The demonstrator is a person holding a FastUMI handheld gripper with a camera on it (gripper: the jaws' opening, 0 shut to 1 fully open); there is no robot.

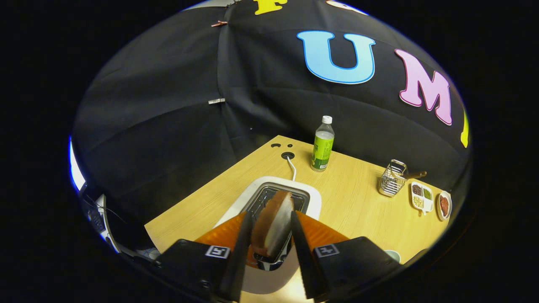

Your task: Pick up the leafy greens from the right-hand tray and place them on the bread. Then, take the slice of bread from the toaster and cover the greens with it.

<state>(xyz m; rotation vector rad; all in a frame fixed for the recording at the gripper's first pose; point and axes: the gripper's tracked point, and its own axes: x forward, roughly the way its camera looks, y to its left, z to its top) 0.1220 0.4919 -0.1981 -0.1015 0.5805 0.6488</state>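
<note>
A slice of bread (273,223) with a brown crust stands on edge between my two fingers, lifted just above the slot of the white toaster (311,198). My gripper (271,221) is shut on the slice, one finger pressing each flat side. The toaster sits on the wooden table (353,202) directly below and ahead of the fingers, its white cord (292,167) running back to a hole in the tabletop.
A green-labelled bottle (323,144) stands beyond the toaster. Further right are a wire basket (392,179), a small divided white dish (422,196) and a little dish with something red (444,205). The table's left edge drops off beside the toaster.
</note>
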